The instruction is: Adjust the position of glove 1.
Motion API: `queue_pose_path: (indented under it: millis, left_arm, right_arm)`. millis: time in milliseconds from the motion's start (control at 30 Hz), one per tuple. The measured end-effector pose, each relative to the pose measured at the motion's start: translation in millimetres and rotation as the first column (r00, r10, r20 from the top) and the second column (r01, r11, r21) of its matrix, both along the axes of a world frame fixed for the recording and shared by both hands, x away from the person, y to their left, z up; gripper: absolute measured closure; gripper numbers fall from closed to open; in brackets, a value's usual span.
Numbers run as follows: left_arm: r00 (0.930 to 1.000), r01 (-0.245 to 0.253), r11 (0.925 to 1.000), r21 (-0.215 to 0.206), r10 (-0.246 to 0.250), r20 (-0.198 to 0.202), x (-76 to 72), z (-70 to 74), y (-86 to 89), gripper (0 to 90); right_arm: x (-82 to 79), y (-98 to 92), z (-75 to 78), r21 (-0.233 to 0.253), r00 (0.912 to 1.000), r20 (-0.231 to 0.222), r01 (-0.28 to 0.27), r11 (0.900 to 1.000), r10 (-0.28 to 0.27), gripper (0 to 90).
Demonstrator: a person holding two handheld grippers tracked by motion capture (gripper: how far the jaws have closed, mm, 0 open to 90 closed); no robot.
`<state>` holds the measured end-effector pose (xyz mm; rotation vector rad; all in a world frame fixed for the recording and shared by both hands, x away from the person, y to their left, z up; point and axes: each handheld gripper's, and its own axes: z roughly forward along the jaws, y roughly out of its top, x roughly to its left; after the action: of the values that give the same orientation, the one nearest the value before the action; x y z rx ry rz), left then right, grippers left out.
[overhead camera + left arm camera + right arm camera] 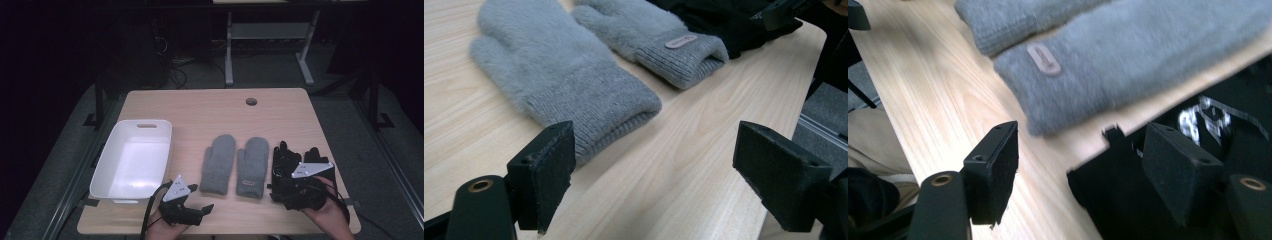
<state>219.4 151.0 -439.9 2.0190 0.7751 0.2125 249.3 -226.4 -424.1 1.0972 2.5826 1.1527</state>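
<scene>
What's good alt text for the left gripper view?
Two grey mittens lie side by side on a wooden table, cuffs toward the camera, the farther one bearing a small label. The left tool, jaws open, sits just short of the nearer cuff. Black gloves lie beyond.

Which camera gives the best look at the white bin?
The high view: the white bin sits whole at the table's left, open and seemingly empty. The gripper views point at the grey mittens and black gloves instead.

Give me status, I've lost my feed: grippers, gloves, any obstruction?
Left gripper open, short of grey mittens. Right gripper open over black gloves. White bin left, nothing blocking.
</scene>
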Motion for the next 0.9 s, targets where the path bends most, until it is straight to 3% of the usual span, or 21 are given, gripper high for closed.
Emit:
queue_pose_path:
  millis: [233,300,433,567,667,767,833,900]
  left_arm:
    - [1.0000,-0.003,1.0000,-0.002,0.003,0.000,0.6,0.1,0.7,17.3]
    - [1.0000,-0.001,1.0000,-0.002,0.001,0.006,0.6,0.4,1.2,17.3]
    - [1.0000,-0.001,1.0000,-0.004,0.001,0.005,0.0,0.8,1.5,17.3]
    - [1.0000,0.000,1.0000,-0.008,0.000,0.010,-1.2,1.5,1.6,17.3]
    - [1.0000,-0.001,1.0000,-0.007,0.001,0.009,-2.0,2.1,1.6,17.3]
    - [0.9999,-0.002,0.9999,-0.013,0.002,0.012,-2.2,2.1,1.0,17.3]
    - [0.9999,0.002,0.9999,-0.011,-0.002,0.013,-2.1,2.2,0.1,17.3]
    - [0.9998,0.008,1.0000,-0.004,-0.007,0.017,-1.4,2.3,-0.4,17.3]
  right_arm:
    - [18.3,25.2,20.0,-0.049,0.9967,0.014,-0.080,0.996,0.080,30.4]
    - [27.0,35.0,26.7,-0.072,0.9941,-0.005,-0.108,0.992,0.108,30.6]
    - [42.6,43.9,32.5,-0.068,0.9907,-0.032,-0.134,0.989,0.132,31.5]
    - [53.7,49.6,33.5,-0.075,0.9892,-0.045,-0.142,0.987,0.139,31.5]
    - [70.2,58.2,31.7,-0.112,0.9871,-0.067,-0.152,0.982,0.145,33.7]
    - [78.5,60.9,30.6,-0.115,0.9843,-0.086,-0.163,0.980,0.154,34.6]
    - [92.7,64.9,25.9,-0.151,0.9837,-0.108,-0.159,0.976,0.144,34.6]
    - [95.7,65.4,24.3,-0.154,0.9833,-0.116,-0.157,0.975,0.140,34.6]
